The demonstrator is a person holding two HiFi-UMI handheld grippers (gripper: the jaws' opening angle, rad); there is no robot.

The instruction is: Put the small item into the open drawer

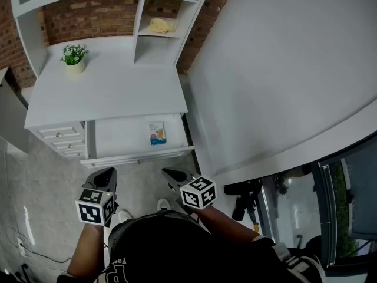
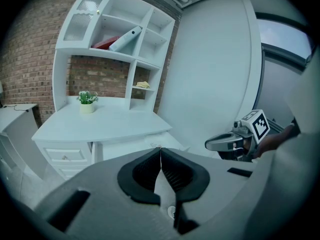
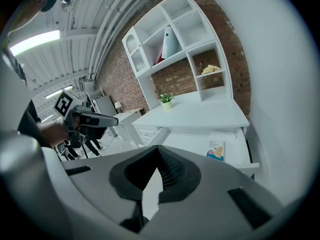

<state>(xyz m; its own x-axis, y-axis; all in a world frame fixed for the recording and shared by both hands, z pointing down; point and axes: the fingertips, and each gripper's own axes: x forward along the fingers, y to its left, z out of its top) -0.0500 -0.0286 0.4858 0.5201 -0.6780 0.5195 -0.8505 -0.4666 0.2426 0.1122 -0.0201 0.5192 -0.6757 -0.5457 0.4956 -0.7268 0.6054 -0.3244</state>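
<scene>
We've got the left tongs (image 2: 160,154) and right tongs (image 3: 159,156) both pinched fully together, empty, hanging just short of the open drawer (image 1: 118,139). The small packet (image 1: 157,132) lies inside that drawer, toward its right wall. Placing looks done; next we'd simply back away.

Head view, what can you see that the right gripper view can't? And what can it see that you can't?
Only the head view shows the right gripper from above with its cube, and the person's shoe. Only the right gripper view shows the ceiling light and the ridged insides of its own shut jaws. Both show the plant, the packet lying in the open drawer, and the left gripper.
</scene>
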